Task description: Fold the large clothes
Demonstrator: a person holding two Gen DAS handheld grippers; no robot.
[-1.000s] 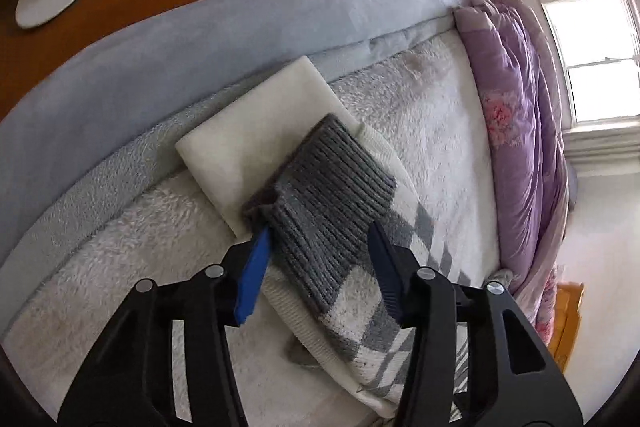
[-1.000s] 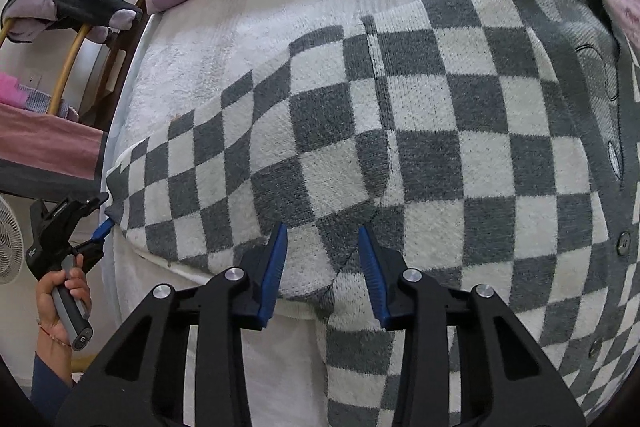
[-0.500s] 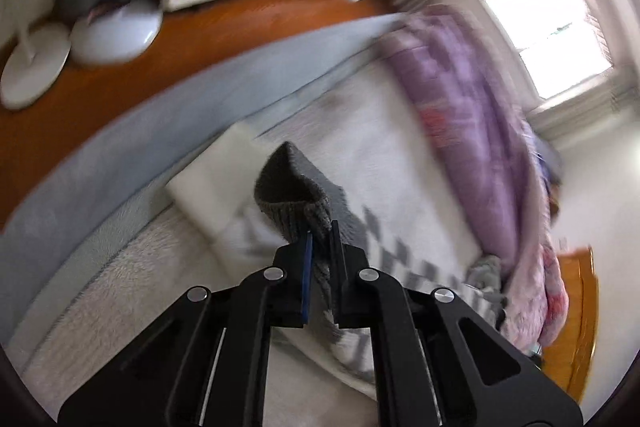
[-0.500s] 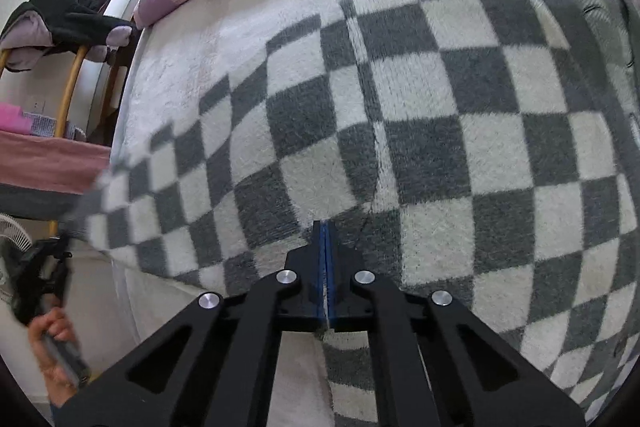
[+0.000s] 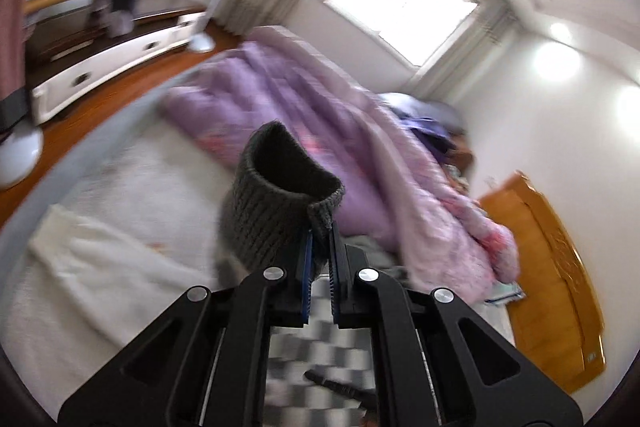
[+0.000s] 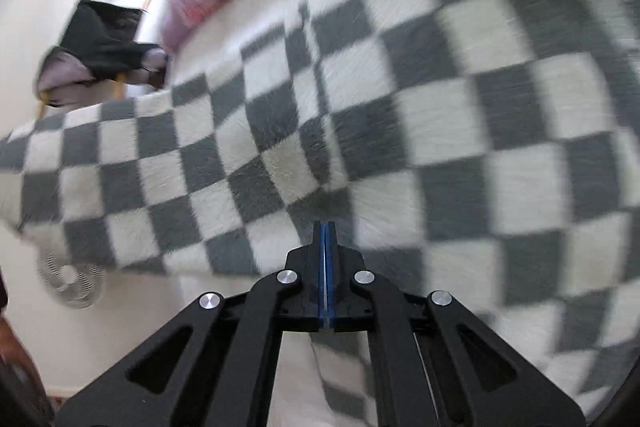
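The garment is a grey-and-white checked knit cardigan [image 6: 360, 99] lying on a white fleece bed cover [image 5: 132, 171]. My left gripper [image 5: 319, 239] is shut on its ribbed grey sleeve cuff [image 5: 276, 195] and holds it lifted above the bed; checked fabric [image 5: 320, 343] hangs below the jaws. My right gripper [image 6: 325, 227] is shut on the cardigan's near edge, with the checked body spreading away in front and the sleeve stretched to the left [image 6: 80, 155]. Both views are motion-blurred.
A purple quilt [image 5: 320, 115] is heaped along the far side of the bed. A folded cream cloth [image 5: 80, 247] lies on the bed at left. A wooden headboard [image 5: 552, 267], white drawer unit [image 5: 112, 67], clothes rack [image 6: 100, 47] and floor fan [image 6: 72, 279] stand around.
Both grippers closed from open onto the cardigan. The left one has lifted the cuff up and swung toward the quilt and window; the right one has raised the near edge.
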